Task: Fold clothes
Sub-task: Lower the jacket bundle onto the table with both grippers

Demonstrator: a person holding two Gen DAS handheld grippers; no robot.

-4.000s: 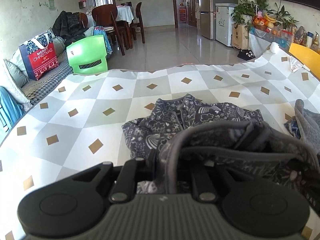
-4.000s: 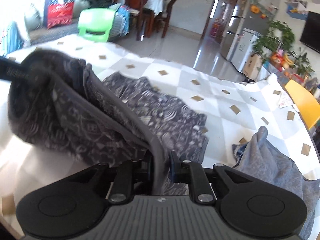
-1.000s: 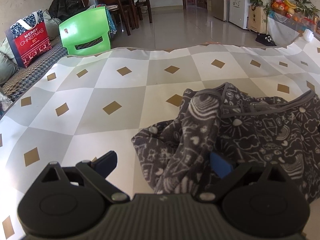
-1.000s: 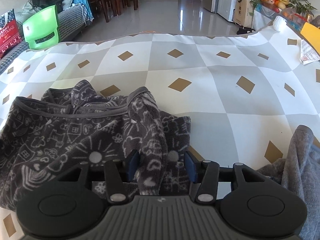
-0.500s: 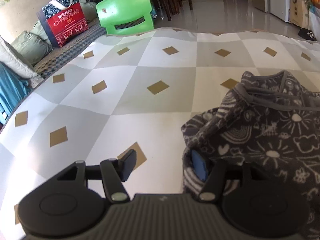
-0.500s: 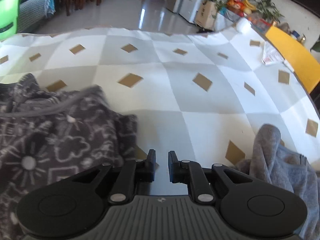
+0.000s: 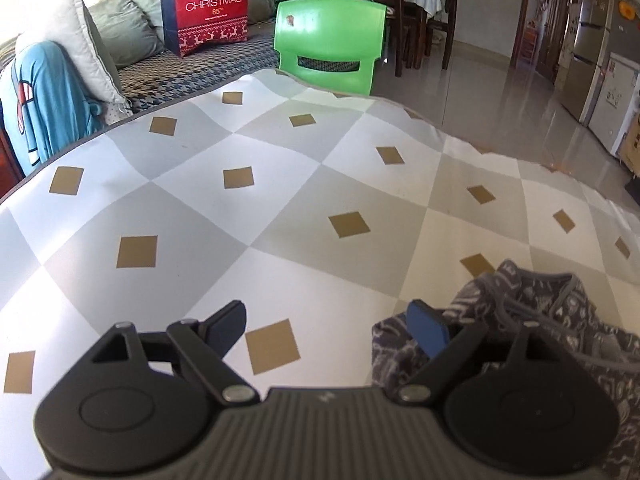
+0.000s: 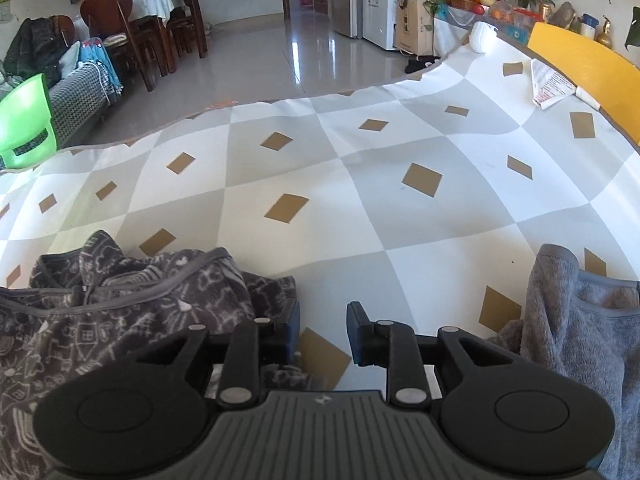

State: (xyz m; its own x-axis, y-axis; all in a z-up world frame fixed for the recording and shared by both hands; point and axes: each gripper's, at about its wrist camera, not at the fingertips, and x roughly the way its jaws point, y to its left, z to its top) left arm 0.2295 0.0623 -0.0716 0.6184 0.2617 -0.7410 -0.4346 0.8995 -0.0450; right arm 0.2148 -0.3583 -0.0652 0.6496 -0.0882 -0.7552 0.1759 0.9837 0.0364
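A dark grey patterned fleece garment [image 7: 560, 340] lies bunched on the checked tablecloth [image 7: 280, 208]. In the left wrist view my left gripper [image 7: 326, 326] is wide open and empty, just left of the garment, whose edge touches the right finger. In the right wrist view the same garment [image 8: 120, 312] lies at lower left. My right gripper [image 8: 323, 328] is partly open and empty just right of it, above bare cloth. A plain grey fleece garment [image 8: 576, 328] lies heaped at the right.
The tablecloth's far edge [image 8: 280, 100] drops to a tiled floor. A green plastic chair [image 7: 330, 46] stands beyond the table. A yellow chair back [image 8: 580, 56] and a paper leaflet [image 8: 550, 84] are at the far right. A sofa with a Christmas bag [image 7: 204, 8] is at the left.
Both grippers have let go of the patterned garment, which now lies on the table. The left gripper moved left and off it. The right gripper, shut half a second ago, has opened.
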